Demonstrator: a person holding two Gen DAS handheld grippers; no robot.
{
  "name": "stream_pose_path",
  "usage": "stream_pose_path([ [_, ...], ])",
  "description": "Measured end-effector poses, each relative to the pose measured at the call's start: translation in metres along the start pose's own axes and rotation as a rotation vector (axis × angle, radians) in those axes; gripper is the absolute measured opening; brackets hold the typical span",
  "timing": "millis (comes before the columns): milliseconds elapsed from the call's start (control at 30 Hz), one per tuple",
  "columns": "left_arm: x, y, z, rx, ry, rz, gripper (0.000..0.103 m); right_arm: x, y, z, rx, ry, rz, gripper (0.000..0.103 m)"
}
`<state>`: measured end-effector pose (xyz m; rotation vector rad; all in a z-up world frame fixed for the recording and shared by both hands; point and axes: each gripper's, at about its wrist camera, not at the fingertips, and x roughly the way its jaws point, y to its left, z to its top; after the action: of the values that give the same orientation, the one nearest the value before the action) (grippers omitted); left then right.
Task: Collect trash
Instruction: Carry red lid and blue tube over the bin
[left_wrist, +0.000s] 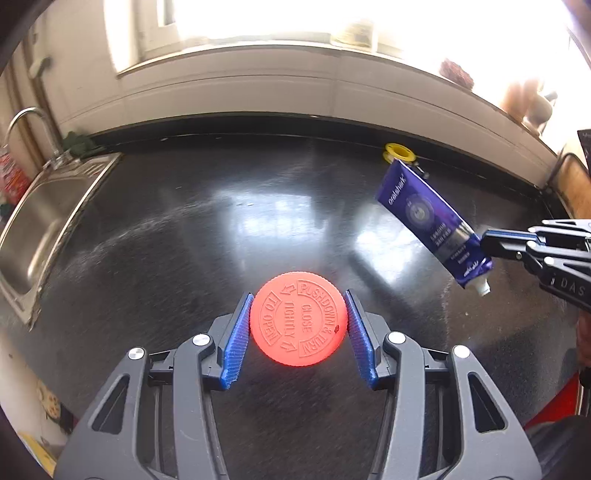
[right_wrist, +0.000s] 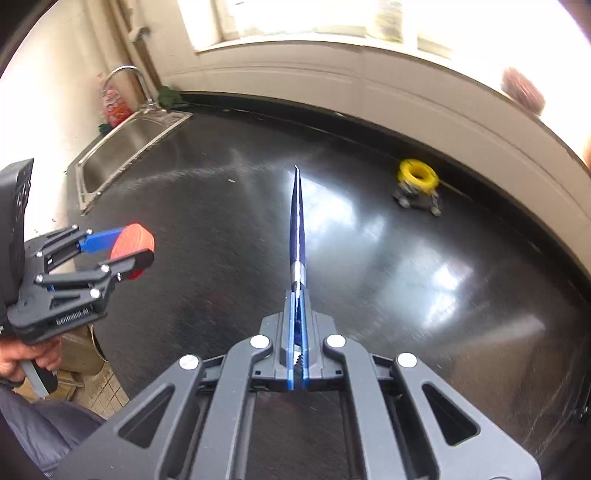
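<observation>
My left gripper (left_wrist: 299, 325) is shut on a round orange bottle cap (left_wrist: 298, 319) and holds it above the black countertop (left_wrist: 221, 229). It also shows at the left of the right wrist view (right_wrist: 129, 251) with the cap (right_wrist: 133, 236). My right gripper (right_wrist: 297, 295) is shut on a flattened purple toothpaste tube (right_wrist: 297, 218), seen edge-on and lifted off the counter. In the left wrist view the tube (left_wrist: 432, 218) hangs at the right, pinched near its nozzle end by the right gripper (left_wrist: 487, 243).
A yellow tape spool (right_wrist: 418, 177) on a small dark object lies near the counter's back edge, also in the left wrist view (left_wrist: 397, 151). A steel sink (left_wrist: 33, 229) with a faucet is at the left. A window sill runs behind the counter.
</observation>
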<state>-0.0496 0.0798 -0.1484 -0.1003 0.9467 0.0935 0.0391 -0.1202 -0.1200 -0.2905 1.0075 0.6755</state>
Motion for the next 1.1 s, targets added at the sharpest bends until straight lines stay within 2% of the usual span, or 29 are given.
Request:
stream_pose_path([
  [100,-0.014,0.018,-0.009,-0.038,-0.007,0.030,0.049,0.002,0.022,0.011,-0.038,-0.005,0.022,0.004],
  [300,-0.046,0.069,-0.039,-0.151,-0.019,0.123,0.049,0.012,0.093,0.033,-0.157,-0.004,0.114,0.004],
  [600,-0.108,0.163,-0.116,-0.395,-0.009,0.307,0.049,0.031,0.244,0.057,-0.389,0.019,0.321,0.004],
  [867,-0.159,0.231,-0.195,-0.607,0.014,0.440,0.049,0.048,0.372,0.047,-0.581,0.077,0.467,0.004],
  [1100,-0.174,0.265,-0.236,-0.693,0.036,0.476,0.049,0.068,0.456,0.023,-0.697,0.151,0.519,0.004],
])
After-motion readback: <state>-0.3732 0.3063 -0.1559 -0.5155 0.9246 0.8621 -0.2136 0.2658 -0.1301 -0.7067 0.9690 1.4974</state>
